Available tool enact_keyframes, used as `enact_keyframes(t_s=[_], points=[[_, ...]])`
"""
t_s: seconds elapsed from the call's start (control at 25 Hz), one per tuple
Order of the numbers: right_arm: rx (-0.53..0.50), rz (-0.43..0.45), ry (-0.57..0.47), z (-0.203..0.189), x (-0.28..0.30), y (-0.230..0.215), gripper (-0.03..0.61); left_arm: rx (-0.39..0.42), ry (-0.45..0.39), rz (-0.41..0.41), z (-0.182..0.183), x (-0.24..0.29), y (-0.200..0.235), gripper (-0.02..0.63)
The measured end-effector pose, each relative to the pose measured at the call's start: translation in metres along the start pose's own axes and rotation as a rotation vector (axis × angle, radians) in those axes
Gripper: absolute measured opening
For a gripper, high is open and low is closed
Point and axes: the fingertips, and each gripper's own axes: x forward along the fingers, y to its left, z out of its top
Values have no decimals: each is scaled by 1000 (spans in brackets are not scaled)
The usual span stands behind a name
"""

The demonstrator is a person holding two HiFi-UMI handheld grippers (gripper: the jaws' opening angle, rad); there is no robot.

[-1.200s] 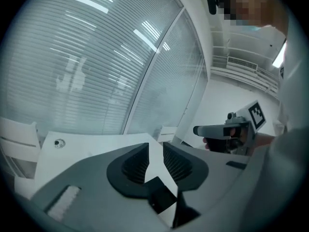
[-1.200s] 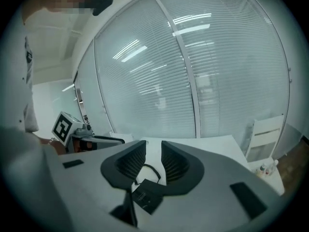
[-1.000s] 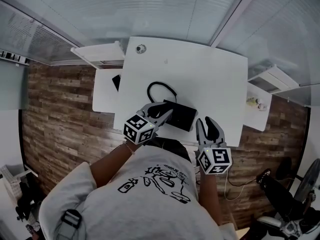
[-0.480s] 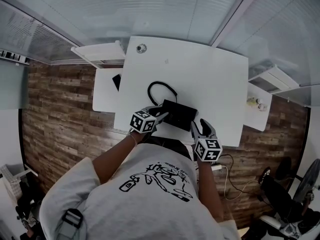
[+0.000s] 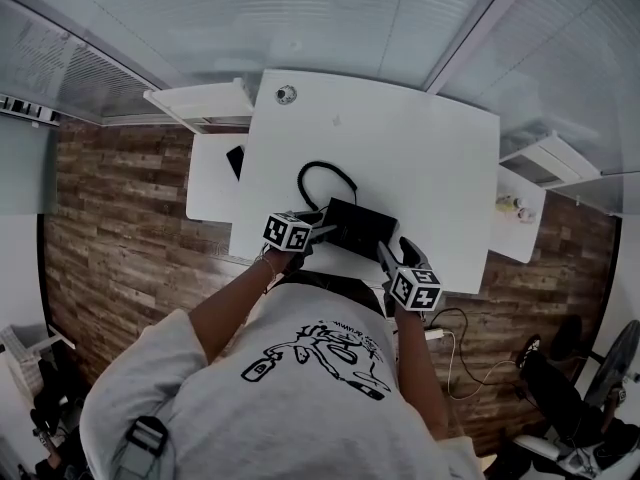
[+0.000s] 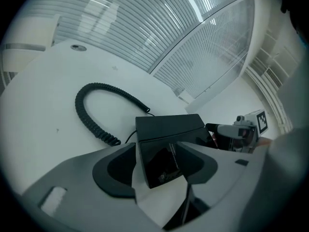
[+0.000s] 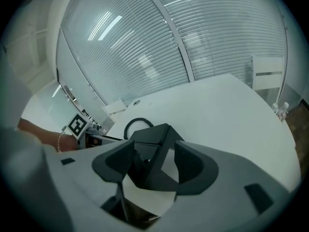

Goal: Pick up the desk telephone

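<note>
The black desk telephone [image 5: 358,230] lies near the front edge of the white table [image 5: 420,148], and its coiled cord [image 5: 325,181] loops behind it. My left gripper [image 5: 316,232] is at the phone's left end and my right gripper [image 5: 386,255] at its right front corner. In the left gripper view the phone's [image 6: 166,149] corner sits between the opening jaws of the left gripper [image 6: 159,164], with a gap showing beside it. In the right gripper view the phone [image 7: 150,151] stands between the opening jaws of the right gripper [image 7: 152,164]. Neither pair presses on it.
A small round fitting [image 5: 286,95] is set in the table's far left corner. A lower white surface [image 5: 205,183] at the left carries a dark flat item [image 5: 233,161]. White shelves [image 5: 200,103] flank the table, and a cable [image 5: 462,326] trails over the wooden floor.
Both grippers have come down from above the table's front edge to the phone's two ends. Their jaws have spread wider.
</note>
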Motion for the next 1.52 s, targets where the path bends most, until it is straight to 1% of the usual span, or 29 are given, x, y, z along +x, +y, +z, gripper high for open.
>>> enact_keyframes(t_s=[0.12,0.32,0.44,0.52,0.68,0.88,1.04,1.16,1.28,1.52], points=[[21,10,29,-9,6,-1,224,-40,16,-6,-5,3,4,262],[25,32,90,-28,16,0,225,-85,28,-62,-10,10,-1,264],[54,61,107,-35,20,4,224,-106,35,-93,-13,13,-5,262],[57,74,117,-38,22,7,224,-92,38,-93,-14,14,-6,262],[25,66,138,-39,24,8,222,-66,38,-81,-15,13,-6,262],[52,70,138,-38,22,8,222,-58,16,-67,-13,11,-7,260],[49,70,128,-35,18,11,222,-38,3,-59,-9,6,-11,259],[38,75,118,-30,14,13,221,-37,-3,-59,-6,3,-15,260],[17,81,109,-21,10,15,221,-31,-8,-41,-2,-2,-16,259],[-11,87,80,-5,-4,21,221,-21,-39,-35,13,-13,-32,259]])
